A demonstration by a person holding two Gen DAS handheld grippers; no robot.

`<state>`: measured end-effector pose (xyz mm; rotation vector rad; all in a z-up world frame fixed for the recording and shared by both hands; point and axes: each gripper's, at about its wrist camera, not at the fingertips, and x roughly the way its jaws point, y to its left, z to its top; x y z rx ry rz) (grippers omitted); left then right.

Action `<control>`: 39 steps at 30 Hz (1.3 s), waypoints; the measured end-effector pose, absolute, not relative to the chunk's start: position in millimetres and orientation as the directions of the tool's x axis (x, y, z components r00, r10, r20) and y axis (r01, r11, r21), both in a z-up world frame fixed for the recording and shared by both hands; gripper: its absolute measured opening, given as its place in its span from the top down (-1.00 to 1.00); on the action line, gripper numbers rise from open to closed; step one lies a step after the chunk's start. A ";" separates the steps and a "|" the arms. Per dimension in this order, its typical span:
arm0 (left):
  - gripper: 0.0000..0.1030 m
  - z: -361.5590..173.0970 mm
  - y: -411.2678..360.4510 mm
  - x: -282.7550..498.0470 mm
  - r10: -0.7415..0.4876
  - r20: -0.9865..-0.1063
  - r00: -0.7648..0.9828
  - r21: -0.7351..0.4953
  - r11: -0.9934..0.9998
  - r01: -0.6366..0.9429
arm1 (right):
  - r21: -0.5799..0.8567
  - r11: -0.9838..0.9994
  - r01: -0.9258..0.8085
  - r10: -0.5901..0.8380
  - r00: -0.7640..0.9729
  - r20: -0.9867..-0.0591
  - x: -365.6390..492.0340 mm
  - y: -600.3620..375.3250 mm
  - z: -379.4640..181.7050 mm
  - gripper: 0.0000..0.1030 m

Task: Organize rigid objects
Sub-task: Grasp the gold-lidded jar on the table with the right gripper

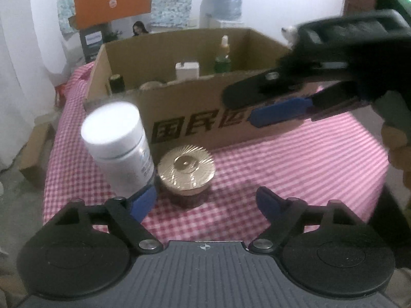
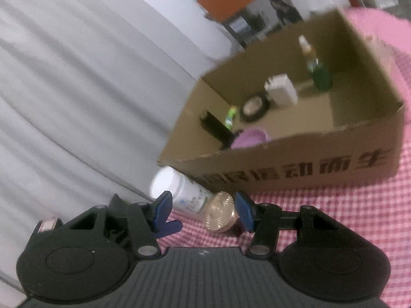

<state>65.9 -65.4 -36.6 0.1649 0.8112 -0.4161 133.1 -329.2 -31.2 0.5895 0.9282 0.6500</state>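
Observation:
A white bottle (image 1: 118, 148) with a white cap stands tilted on the red-checked cloth (image 1: 282, 166), in front of the cardboard box (image 1: 192, 107). Beside it sits a low jar with a gold lid (image 1: 186, 169). My left gripper (image 1: 205, 201) is open. Its left pad (image 1: 143, 202) is at the bottle's base, and the jar lies ahead between the fingers, untouched. My right gripper (image 1: 241, 106) hovers open and empty near the box's front wall. In the right wrist view the bottle (image 2: 179, 192) and jar (image 2: 221, 214) show beyond my right gripper (image 2: 204, 208), apart from its pads.
The open box (image 2: 282, 159) holds a green bottle (image 2: 318, 74), a white container (image 2: 281, 89), a round tin, a purple item and a black item. The table's left edge drops toward a white curtain (image 2: 77, 77) and a small carton (image 1: 36, 154) on the floor. A hand (image 1: 395, 138) holds the right gripper.

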 end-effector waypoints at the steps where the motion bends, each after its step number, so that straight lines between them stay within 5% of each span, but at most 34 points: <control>1: -0.60 -41.9 -65.3 68.7 -0.292 -0.734 0.613 -0.009 0.907 0.421 | 0.701 0.670 -0.244 0.723 0.427 -0.542 135.5 -323.2 -35.3 -0.08; 7: -0.47 -58.5 -65.0 82.5 -0.296 -0.726 0.621 -0.008 0.906 0.423 | 0.671 0.705 -0.227 0.701 0.368 -0.611 160.3 -293.1 -63.1 0.10; 23: -0.46 -61.1 -95.0 52.8 -0.454 -0.713 0.535 -0.063 0.801 0.595 | 0.628 0.762 -0.161 0.635 0.378 -0.674 133.5 -324.3 -62.6 0.11; 31: -0.49 -66.8 -117.1 44.1 -0.389 -0.720 0.575 0.086 0.772 0.629 | 0.610 0.782 -0.127 0.597 0.433 -0.675 116.7 -348.8 -57.9 0.10; 39: -0.13 -75.7 -121.9 67.6 -0.374 -0.728 0.575 0.080 0.787 0.612 | 0.629 0.767 -0.127 0.618 0.410 -0.670 116.6 -342.0 -69.1 0.10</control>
